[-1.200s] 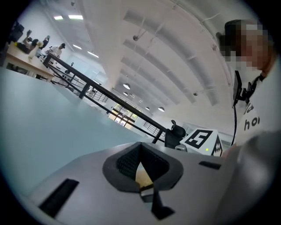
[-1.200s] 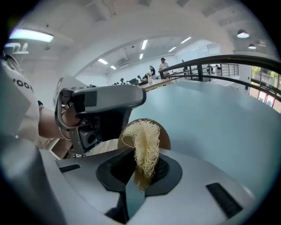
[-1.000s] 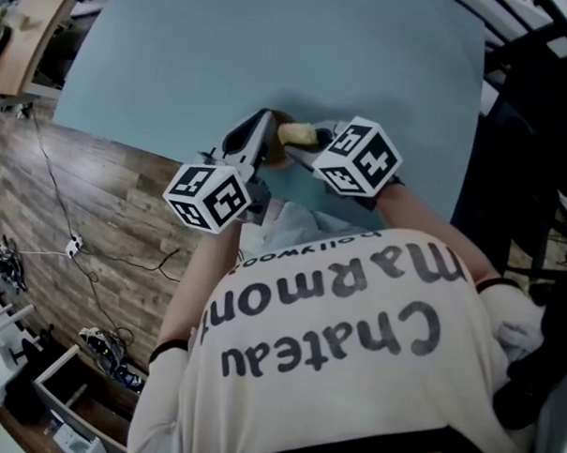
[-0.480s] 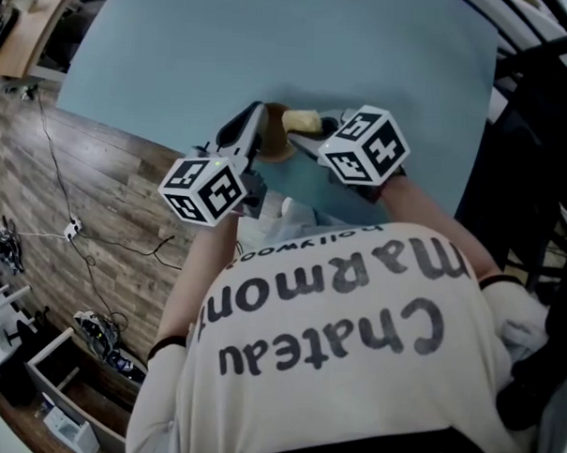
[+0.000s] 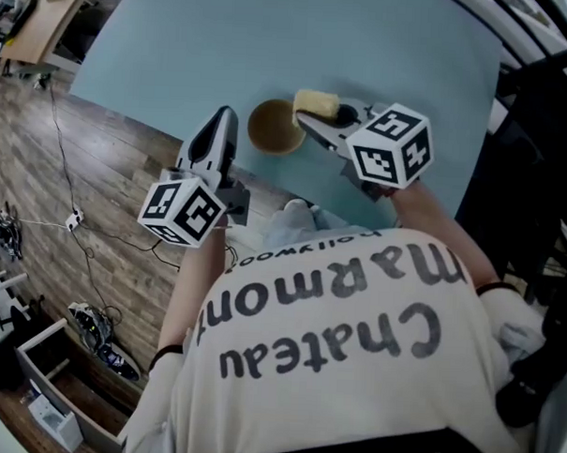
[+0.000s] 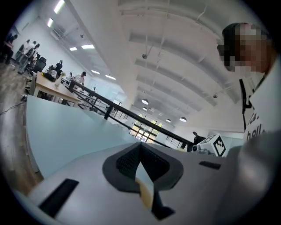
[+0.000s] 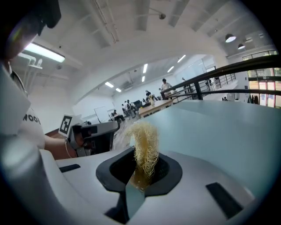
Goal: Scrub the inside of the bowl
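- Cream shirt [image 5: 334, 364] with dark lettering fills the nearest part of the head view, and both forearms reach out past it.
- Left gripper [image 5: 222, 120] points forward, its tip over the near edge of the light blue table [image 5: 273, 42] and its body over the wood-plank floor [image 5: 97, 194]. The left gripper view shows its jaws closed together with nothing gripped between them.
- Right gripper [image 5: 309, 119] reaches in from the other side, its jaws clamped on a pale-yellow fibrous scrubber [image 5: 317, 104]. In the right gripper view the strands stick up from between the pads.
- Brown bowl [image 5: 274, 128] stands upright on the table between the two grippers, close to the near edge. The left gripper is beside it and apart from it.
- The scrubber shows at the bowl's far right rim; whether it touches the rim cannot be told.
- The table stretches away beyond the bowl.
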Available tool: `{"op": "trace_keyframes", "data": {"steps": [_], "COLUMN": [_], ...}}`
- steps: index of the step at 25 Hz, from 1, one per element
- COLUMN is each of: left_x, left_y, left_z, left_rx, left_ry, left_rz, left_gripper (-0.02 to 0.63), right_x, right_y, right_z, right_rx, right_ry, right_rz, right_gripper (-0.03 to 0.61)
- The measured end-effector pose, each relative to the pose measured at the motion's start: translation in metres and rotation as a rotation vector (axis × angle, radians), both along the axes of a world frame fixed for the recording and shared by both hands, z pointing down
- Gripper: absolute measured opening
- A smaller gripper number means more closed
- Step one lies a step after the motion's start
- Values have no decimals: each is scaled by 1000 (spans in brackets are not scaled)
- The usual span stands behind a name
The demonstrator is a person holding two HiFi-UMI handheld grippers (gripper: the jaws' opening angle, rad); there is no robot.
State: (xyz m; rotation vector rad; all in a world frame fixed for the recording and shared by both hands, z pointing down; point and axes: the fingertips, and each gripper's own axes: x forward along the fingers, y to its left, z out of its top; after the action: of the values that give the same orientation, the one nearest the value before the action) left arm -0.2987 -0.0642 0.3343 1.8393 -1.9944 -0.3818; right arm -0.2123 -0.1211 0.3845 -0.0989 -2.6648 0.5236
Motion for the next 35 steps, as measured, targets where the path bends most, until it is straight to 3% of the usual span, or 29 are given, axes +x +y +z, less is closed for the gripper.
{"op": "trace_keyframes", "data": {"steps": [4, 8, 14, 20, 27, 35], "left_x": [3, 8, 14, 21, 9, 7], "left_y": [34, 61, 104, 130, 136, 146], "left_z": [-43, -54, -43, -33, -42, -54], "left_rx": [139, 124, 96, 113, 131, 91], "left_ry": [-25, -53, -74, -53, -44, -53], "left_rz": [-47, -101, -201, -240, -183, -118], "left_gripper": [2, 2, 2, 2, 2, 2], "right_x": [12, 31, 60, 86, 94, 103], "right_y": [-7, -18, -29, -40, -35, -20], "right_z": [-53, -79, -66, -56, -61, -67], "right_rx": [-50, -71, -47, -35, -19, 15], "right_ry": [-215, -286, -267, -273, -252, -205], "right_rz": [41, 94, 170, 249, 330, 385], "right_gripper": [61, 61, 61, 60, 60, 60]}}
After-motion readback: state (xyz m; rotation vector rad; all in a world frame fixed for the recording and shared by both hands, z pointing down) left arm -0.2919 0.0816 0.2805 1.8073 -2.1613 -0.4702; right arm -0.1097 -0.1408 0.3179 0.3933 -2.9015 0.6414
